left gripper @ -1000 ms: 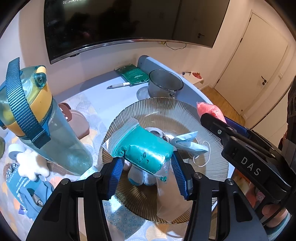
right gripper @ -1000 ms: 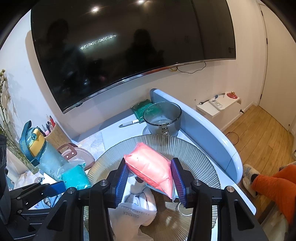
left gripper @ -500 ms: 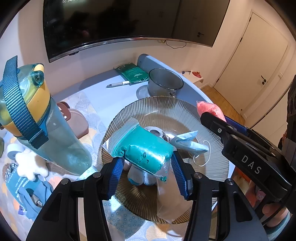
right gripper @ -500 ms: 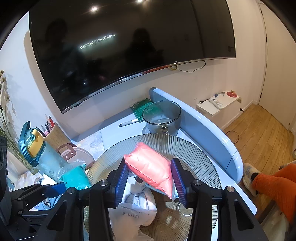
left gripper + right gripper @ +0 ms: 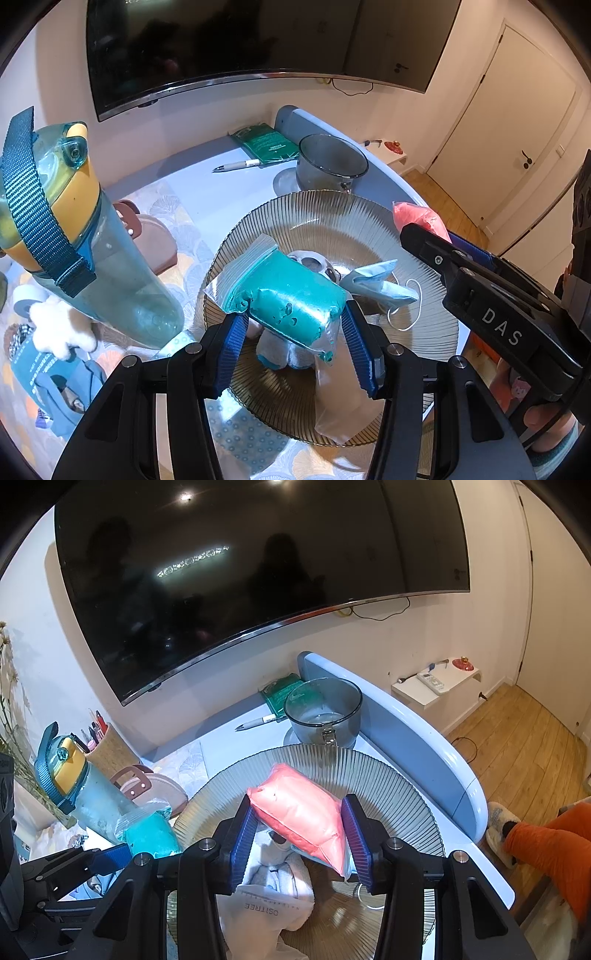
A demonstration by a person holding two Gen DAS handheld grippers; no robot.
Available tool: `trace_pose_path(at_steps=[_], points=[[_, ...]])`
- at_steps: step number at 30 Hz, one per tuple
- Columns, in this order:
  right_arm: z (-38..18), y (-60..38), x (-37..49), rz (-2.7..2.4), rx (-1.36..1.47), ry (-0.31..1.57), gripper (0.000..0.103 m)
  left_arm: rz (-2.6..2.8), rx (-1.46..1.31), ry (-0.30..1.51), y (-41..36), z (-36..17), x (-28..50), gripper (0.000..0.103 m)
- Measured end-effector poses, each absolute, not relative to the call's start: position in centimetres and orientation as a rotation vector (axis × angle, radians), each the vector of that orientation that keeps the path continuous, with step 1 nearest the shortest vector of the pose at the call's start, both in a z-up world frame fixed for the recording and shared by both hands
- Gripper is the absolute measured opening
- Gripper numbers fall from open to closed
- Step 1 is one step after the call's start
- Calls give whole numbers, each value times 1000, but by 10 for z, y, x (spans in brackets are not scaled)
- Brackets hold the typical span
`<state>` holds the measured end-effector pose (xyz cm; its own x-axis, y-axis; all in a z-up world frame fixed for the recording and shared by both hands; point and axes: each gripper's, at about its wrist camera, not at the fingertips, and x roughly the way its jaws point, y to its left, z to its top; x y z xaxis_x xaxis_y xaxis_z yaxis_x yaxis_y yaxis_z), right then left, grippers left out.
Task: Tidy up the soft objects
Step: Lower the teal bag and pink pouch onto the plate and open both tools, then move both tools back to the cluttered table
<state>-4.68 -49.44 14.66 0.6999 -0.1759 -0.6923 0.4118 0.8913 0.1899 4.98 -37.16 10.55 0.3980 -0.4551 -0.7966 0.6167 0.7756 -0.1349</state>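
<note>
My left gripper is shut on a clear bag of teal soft clay and holds it over the ribbed glass plate. My right gripper is shut on a bag of pink soft clay over the same plate. In the plate lie a small plush toy, a light blue face mask and a white cloth pouch. The teal bag also shows in the right wrist view, and the pink bag in the left wrist view.
A blue and yellow water bottle stands left of the plate. A grey glass mug, a pen and a green packet lie behind it. A pink case, a white fluffy toy and blue cloth sit at left.
Both grippers hold their bags almost still over the plate. The views have shifted only slightly.
</note>
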Motion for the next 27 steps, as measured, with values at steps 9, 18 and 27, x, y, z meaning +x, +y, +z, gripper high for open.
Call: trace_pose_path(at_steps=[9, 18, 27], points=[[146, -491, -47, -332, 344, 729, 52, -692, 174, 975, -370, 100, 53, 56], [148, -489, -47, -337, 332, 747, 53, -710, 141, 958, -363, 107, 51, 65], [158, -480, -50, -315, 94, 782, 55, -732, 61, 924, -327, 124, 42, 65]])
